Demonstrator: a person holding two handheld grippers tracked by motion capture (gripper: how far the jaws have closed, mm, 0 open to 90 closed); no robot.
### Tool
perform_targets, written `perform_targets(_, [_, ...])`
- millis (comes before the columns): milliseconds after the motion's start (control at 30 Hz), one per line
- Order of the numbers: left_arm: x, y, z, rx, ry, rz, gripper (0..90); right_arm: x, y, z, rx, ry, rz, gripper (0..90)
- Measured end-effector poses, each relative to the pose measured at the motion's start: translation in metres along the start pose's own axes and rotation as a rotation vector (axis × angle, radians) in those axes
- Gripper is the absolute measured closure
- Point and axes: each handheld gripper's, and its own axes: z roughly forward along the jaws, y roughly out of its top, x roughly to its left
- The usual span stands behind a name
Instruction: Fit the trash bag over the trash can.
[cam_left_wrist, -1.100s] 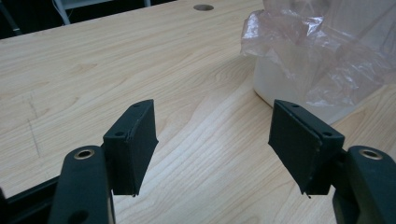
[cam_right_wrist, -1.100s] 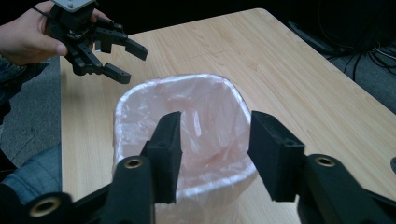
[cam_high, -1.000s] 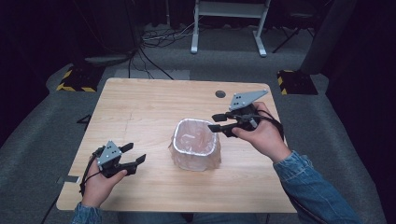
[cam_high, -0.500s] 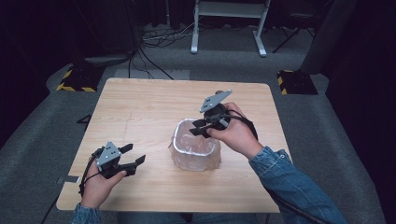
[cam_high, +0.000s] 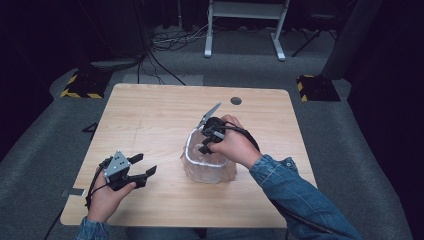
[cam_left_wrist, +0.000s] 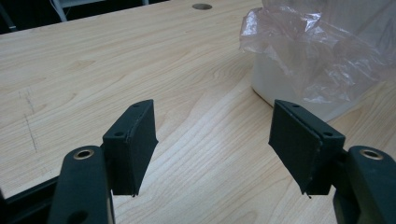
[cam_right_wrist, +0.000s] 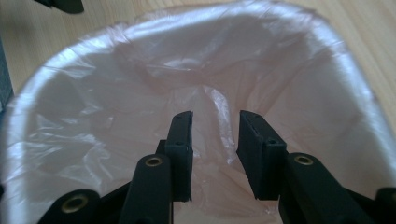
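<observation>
We see the right gripper (cam_right_wrist: 215, 154) poised over the mouth of the plastic-lined bin (cam_high: 207, 162) at mid-counter (cam_high: 150, 115), its jaws just narrowed, gripping nothing; the left gripper (cam_left_wrist: 215, 149) rests released beside it.

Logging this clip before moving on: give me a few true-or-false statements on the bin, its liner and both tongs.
1. The right tongs point down into the white bin. True.
2. The bin's pink plastic liner has been removed. False: it lines the inside and drapes over the rim.
3. The left tongs are clamped on the bin. False: they stand wide open above the table, apart from the bin.
4. The right tongs' jaws stand a narrow gap apart with nothing pressed between them. True.
5. The bin lies on its side. False: it stands upright.
</observation>
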Motion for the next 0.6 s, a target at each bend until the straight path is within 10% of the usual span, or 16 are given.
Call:
perform_targets(400, [0.001,0.0,0.0,-0.003,0.001,-0.002,31.9,0.002,0.012,0.034,0.174,0.053,-0.056,59.7])
perform_targets(600, [0.0,-0.001,0.002,0.002,-0.008,-0.004,31.9,0.001,0.012,0.028,0.094,0.078,-0.056,52.1])
